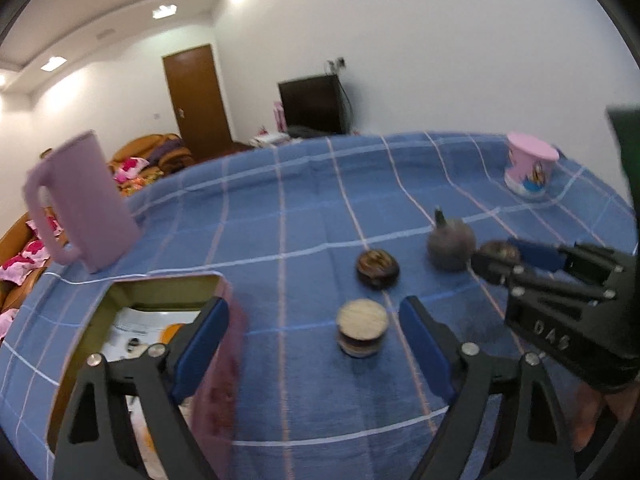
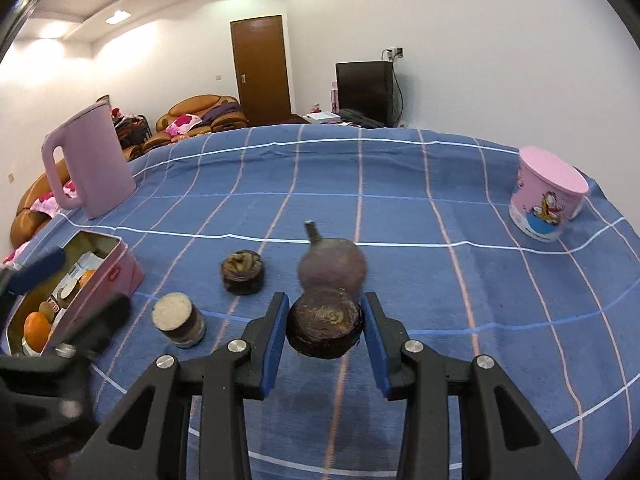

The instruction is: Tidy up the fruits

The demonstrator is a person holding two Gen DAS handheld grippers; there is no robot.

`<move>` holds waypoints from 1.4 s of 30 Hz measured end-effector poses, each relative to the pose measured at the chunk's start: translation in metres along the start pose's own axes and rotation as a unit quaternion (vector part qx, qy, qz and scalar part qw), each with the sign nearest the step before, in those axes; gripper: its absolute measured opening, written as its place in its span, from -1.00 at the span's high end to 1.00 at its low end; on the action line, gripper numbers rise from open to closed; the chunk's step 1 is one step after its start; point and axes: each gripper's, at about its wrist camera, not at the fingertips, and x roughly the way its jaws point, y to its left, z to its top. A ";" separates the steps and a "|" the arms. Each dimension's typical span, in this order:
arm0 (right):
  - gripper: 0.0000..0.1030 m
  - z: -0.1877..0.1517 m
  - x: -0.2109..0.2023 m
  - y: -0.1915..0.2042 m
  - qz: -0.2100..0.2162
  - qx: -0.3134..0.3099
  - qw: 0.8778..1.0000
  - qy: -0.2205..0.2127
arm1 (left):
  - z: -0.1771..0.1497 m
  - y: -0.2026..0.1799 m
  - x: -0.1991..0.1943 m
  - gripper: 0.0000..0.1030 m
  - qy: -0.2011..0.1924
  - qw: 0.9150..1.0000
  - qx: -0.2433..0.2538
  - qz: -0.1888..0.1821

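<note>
- Right wrist view: right gripper was clamped narrow on a dark brown fruit chunk, blue pads pressing both its sides, chunk apparently just off the blue checked tablecloth.
- Whole purple fruit with stem sat just behind the held chunk.
- Left gripper stood wide, nothing between its fingers; a pale-topped chunk lay on the cloth beyond its gap.
- Another dark chunk lay farther back.
- Pink tin at near left held oranges.
- Pink kettle far left, pink cup far right.
</note>
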 end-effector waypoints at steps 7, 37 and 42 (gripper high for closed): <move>0.24 -0.001 0.002 -0.008 0.009 0.010 1.000 0.002 | -0.003 -0.013 0.023 -0.44 0.041 0.999 0.017 -0.015; 0.24 -0.004 -0.009 -0.006 0.037 -0.008 0.999 -0.021 | 0.001 -0.008 0.026 0.30 0.038 0.998 -0.009 -0.047; 0.24 -0.004 -0.013 -0.004 0.042 -0.011 0.999 -0.033 | 0.001 -0.004 0.020 0.30 0.021 0.999 -0.016 -0.043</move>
